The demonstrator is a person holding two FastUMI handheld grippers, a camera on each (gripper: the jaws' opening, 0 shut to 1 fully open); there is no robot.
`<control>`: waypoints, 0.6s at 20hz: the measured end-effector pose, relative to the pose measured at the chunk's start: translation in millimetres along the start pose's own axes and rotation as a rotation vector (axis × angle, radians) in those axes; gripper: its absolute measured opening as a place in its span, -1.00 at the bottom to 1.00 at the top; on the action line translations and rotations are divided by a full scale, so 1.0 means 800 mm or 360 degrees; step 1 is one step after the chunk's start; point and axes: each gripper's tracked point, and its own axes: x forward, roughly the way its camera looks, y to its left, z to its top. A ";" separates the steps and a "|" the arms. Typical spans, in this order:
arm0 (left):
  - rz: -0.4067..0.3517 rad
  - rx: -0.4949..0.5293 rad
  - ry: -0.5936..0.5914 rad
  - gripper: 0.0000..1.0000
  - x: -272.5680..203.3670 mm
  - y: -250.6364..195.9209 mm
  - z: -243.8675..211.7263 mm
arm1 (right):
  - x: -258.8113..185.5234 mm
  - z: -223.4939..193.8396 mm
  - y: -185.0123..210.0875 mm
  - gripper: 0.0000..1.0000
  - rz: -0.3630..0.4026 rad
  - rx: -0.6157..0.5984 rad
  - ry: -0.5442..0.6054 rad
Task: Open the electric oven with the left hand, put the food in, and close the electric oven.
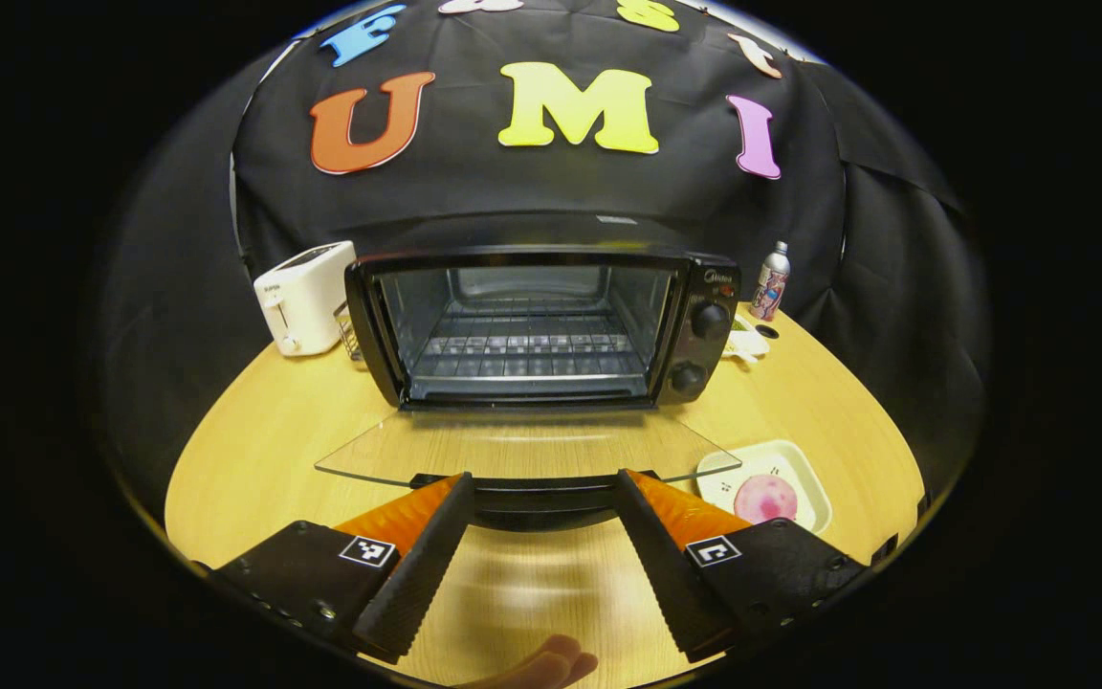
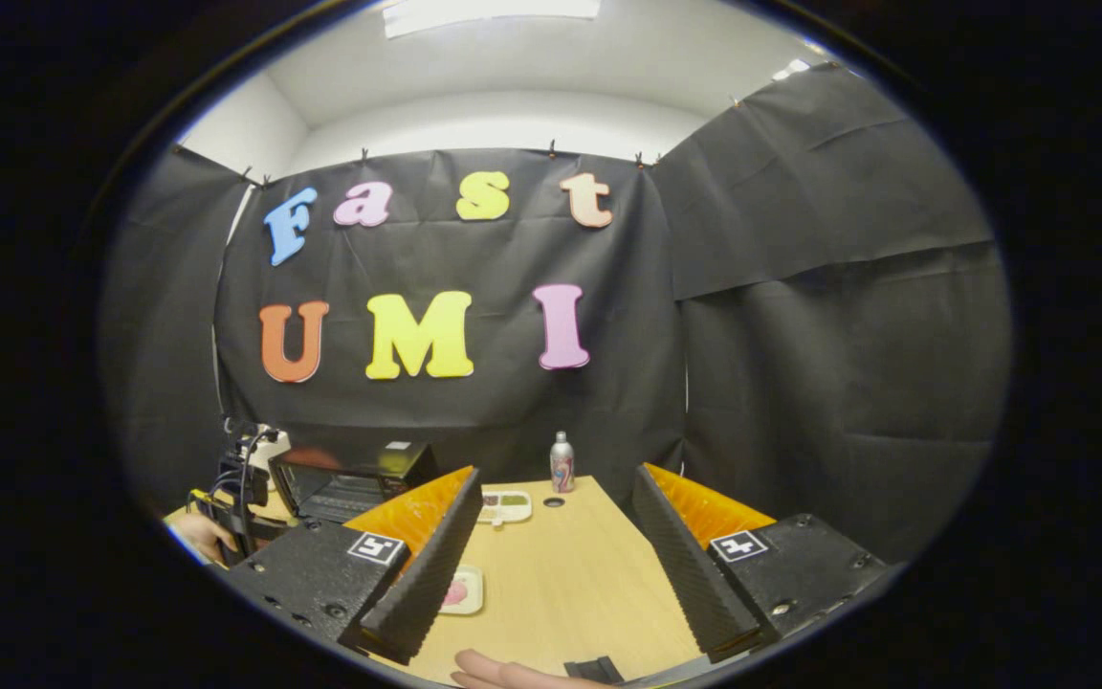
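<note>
We find the electric oven [image 1: 551, 325] with its glass door [image 1: 522, 450] folded down. Both the left gripper [image 1: 543, 493] and right gripper [image 2: 556, 488] stand wide, empty. The food [image 1: 766, 498] lies on its tray [image 1: 800, 464].

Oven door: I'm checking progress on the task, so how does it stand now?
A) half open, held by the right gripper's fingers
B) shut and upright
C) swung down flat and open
C: the oven door lies flat in front of the oven, baring the empty rack.
</note>
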 end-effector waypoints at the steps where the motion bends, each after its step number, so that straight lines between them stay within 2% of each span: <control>1: 0.0024 0.0010 0.0023 0.89 0.003 0.003 -0.012 | 0.005 -0.005 0.002 0.94 0.0005 -0.0009 0.0020; 5: 0.0037 0.0061 -0.0004 0.89 0.005 0.004 -0.032 | 0.028 -0.034 0.008 0.94 0.0015 -0.0042 0.0129; 12: 0.0033 -0.0041 0.0074 0.92 0.021 0.009 -0.066 | 0.084 -0.110 0.018 0.94 0.0039 -0.0129 0.0441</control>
